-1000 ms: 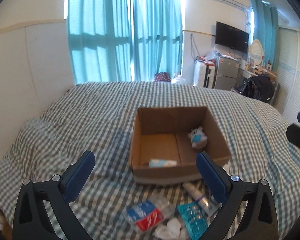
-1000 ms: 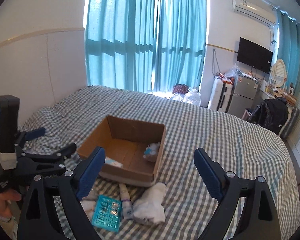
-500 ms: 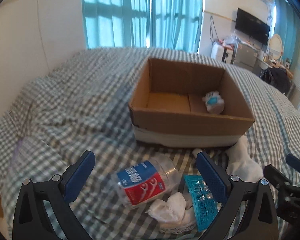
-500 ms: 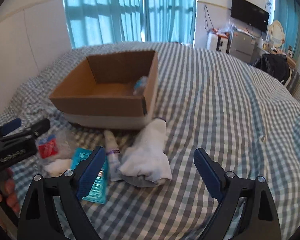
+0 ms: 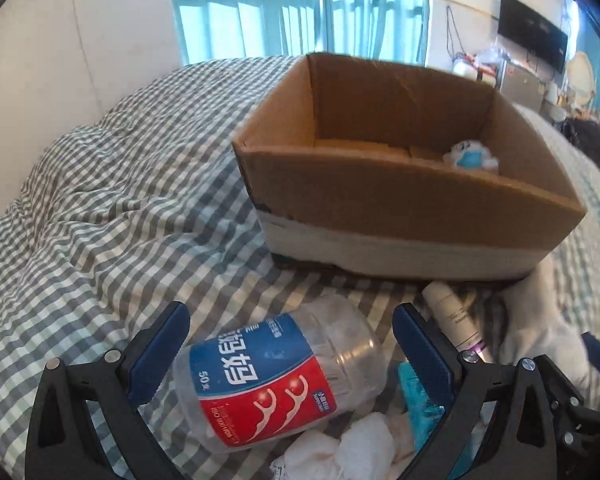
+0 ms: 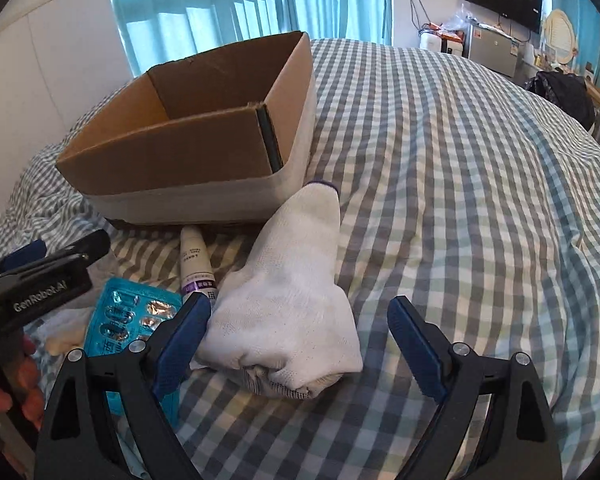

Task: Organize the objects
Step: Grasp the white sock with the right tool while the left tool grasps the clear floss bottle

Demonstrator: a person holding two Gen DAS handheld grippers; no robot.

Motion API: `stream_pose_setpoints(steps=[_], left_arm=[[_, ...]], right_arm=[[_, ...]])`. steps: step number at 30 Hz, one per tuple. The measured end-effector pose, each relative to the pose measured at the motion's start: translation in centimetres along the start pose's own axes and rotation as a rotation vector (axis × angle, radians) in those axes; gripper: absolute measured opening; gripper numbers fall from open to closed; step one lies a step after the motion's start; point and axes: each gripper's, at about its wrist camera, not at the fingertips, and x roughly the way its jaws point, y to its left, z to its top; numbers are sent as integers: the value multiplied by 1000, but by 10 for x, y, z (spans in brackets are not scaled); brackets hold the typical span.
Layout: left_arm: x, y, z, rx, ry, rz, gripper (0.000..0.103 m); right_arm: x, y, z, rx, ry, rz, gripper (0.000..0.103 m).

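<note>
An open cardboard box (image 5: 400, 204) stands on the checked bed, with a small white and blue plush toy (image 5: 470, 158) inside. My left gripper (image 5: 288, 348) is open, its fingers on either side of a clear floss-pick jar (image 5: 276, 376) with a blue and red label, lying on its side. My right gripper (image 6: 300, 340) is open around a rolled white glove (image 6: 288, 308). A white tube (image 6: 196, 264) and a teal blister pack (image 6: 132, 316) lie between them. The box also shows in the right wrist view (image 6: 204, 148).
Crumpled white tissue (image 5: 340, 452) lies below the jar. The checked bedspread (image 6: 460, 200) stretches to the right. Teal curtains, a wall TV and a dark bag stand beyond the bed. The left gripper (image 6: 40, 276) shows at the right view's left edge.
Both grippers have dropped down and forward toward the bed. The jar now lies between the left fingers and the glove between the right fingers. Both stay open.
</note>
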Motion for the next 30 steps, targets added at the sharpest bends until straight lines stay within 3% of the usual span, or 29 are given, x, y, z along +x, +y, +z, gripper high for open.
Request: stream_pose_setpoints(steps=[3, 8, 18, 26, 30], left_arm=[[8, -2, -5, 25, 20, 39, 103], [14, 12, -9, -15, 38, 33, 103], [13, 26, -19, -39, 54, -28, 103], [0, 37, -16, -70, 60, -88, 103], [-7, 46, -17, -92, 61, -99, 103]], right_arm=[[-1, 4, -3, -21, 9, -7, 89], [-6, 6, -6, -23, 11, 1, 77], [-7, 12, -13, -40, 16, -12, 67], [-14, 11, -13, -54, -12, -25, 47], [-20, 16, -12, -67, -27, -34, 43]])
